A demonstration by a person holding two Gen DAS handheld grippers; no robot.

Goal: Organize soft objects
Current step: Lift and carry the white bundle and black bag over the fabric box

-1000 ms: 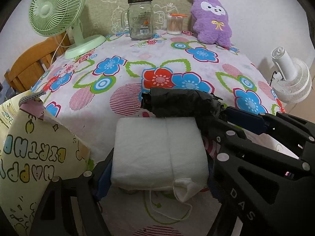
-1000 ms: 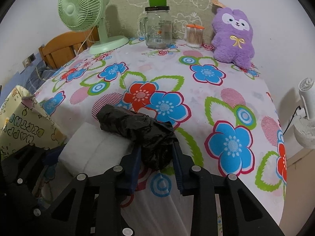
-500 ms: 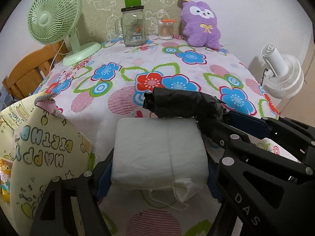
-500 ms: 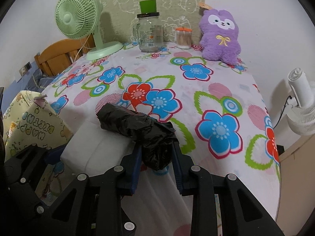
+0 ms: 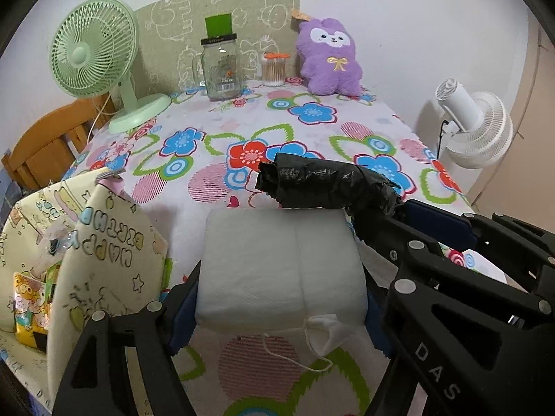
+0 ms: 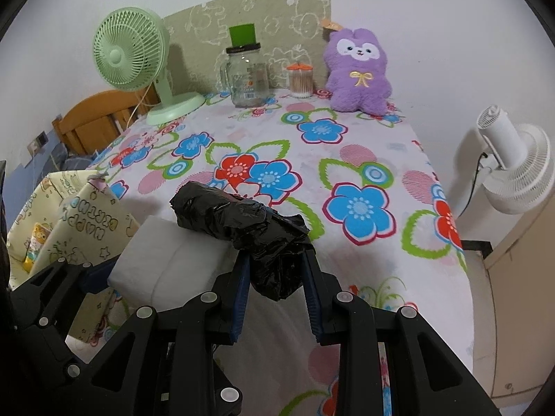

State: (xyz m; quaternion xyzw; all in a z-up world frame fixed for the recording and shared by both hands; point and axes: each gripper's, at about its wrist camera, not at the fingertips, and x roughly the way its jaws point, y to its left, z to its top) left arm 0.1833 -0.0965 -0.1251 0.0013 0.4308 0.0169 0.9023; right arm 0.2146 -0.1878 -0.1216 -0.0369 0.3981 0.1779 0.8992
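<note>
Left claw [image 5: 281, 298]: clenched on the white mask pack [image 5: 282, 263], one blue pad on each long side, so the soft block sits level and does not sag.
White mask pack: held above the near edge of the table [image 5: 312, 128], apart from the cloth; a loose mask with its ear loop [image 5: 322, 336] hangs from the front end.
Right claw [image 6: 275, 277]: grasping the black plastic roll [image 6: 242, 228] by its crumpled end, the rest sticking out to the left.
Black plastic roll: in the air, its free end over the far edge of the white pack; whether the two touch, I cannot tell.
Gift bag [image 5: 104, 253]: stands open just left of the left claw, beside the table; a yellow packet [image 5: 29, 305] lies inside already.
Likely reason: both soft things are lifted together near the bag, so it looks like the intended container.
Risk: the dangling mask could snag on the bag's rim.
Purple plush [image 6: 359, 71]: upright at the far edge, untouched beside the cotton swab jar [image 6: 301, 81].
</note>
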